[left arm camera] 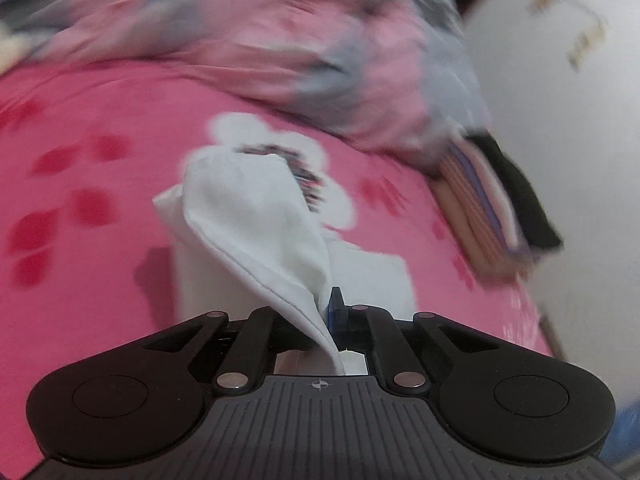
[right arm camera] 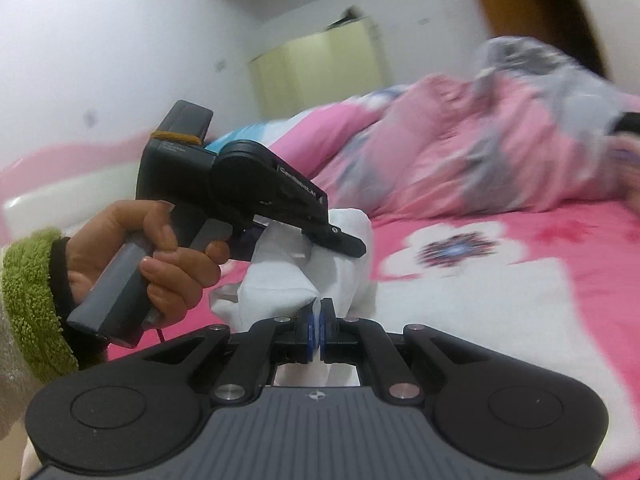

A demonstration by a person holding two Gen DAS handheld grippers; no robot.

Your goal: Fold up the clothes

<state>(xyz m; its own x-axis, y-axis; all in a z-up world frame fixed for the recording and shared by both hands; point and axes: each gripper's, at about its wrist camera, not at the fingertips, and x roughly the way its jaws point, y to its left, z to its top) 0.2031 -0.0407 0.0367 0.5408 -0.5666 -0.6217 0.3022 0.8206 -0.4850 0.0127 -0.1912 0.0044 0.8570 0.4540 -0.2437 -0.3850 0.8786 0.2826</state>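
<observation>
I hold the white cloth [right arm camera: 280, 280] above the pink bed [right arm camera: 560, 240] in both grippers: left gripper [left arm camera: 334, 320] fingers clamp one edge, right gripper [right arm camera: 319, 328] fingers clamp another. A crumpled blanket [right arm camera: 460, 152] lies beyond the cloth.

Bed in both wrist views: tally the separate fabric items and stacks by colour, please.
White garment, pinched by both the left gripper and the right gripper: 1
Pink-and-grey crumpled heap: 1
Folded stack of striped and dark pieces, too blurred to count singly: 1
Pink flowered bedspread: 1
Total: 4
</observation>
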